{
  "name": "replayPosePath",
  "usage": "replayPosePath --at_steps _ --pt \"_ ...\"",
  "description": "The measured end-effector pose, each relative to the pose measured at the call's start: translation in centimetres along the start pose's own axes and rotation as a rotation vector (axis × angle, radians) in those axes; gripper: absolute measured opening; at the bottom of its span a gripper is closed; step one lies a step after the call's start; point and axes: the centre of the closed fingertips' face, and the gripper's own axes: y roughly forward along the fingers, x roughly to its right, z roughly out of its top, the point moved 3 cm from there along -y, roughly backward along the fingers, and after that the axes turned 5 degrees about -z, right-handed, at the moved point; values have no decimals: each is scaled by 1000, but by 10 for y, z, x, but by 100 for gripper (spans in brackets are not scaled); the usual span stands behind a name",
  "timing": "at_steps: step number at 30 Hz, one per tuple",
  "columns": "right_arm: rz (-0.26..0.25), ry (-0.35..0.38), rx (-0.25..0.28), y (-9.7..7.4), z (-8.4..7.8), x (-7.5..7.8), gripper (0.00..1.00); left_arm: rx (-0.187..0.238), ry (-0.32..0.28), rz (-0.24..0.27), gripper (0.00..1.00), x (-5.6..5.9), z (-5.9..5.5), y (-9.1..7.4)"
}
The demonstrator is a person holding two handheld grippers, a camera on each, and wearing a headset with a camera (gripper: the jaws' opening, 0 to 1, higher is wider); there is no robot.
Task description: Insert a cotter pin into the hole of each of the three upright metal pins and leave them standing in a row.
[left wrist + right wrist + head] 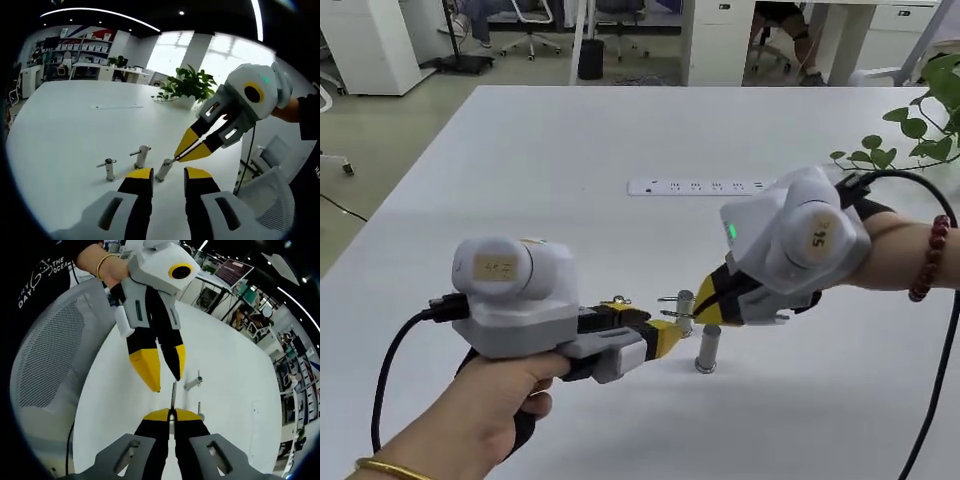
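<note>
The right gripper (171, 416) has its fingers clenched on a cotter (173, 392), whose tip sits at the top of the near pin (163, 170). That pin stands on the counter (60, 130) in line with the middle pin (141, 156) and far pin (109, 169), both carrying cotters. The left gripper (167, 175) hangs with fingers released, just short of the near pin. If the cotter misses the hole, the sideways push could topple the unheld pin into its neighbour, or the thin cotter could twist in the grip
</note>
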Motion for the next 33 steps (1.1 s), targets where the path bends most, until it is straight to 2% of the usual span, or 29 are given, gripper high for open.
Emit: replayPosePath --at_steps 7,15,25,27,28,33 --pt "10 -9 11 0 5 -8 0 -2 -22 -15 14 4 -1 2" --pt "12 -13 16 1 9 -10 0 -5 -49 -22 4 6 -2 2" --pt "14 -36 9 5 11 -12 0 7 -101 -35 2 6 -4 3" --pt "16 -35 11 6 11 -12 0 6 -113 -62 0 10 -4 3" --pt "20 -33 11 6 11 -13 0 7 -115 -52 0 9 -4 3" --pt "15 -60 28 6 12 -13 0 0 -122 -61 0 9 -5 2"
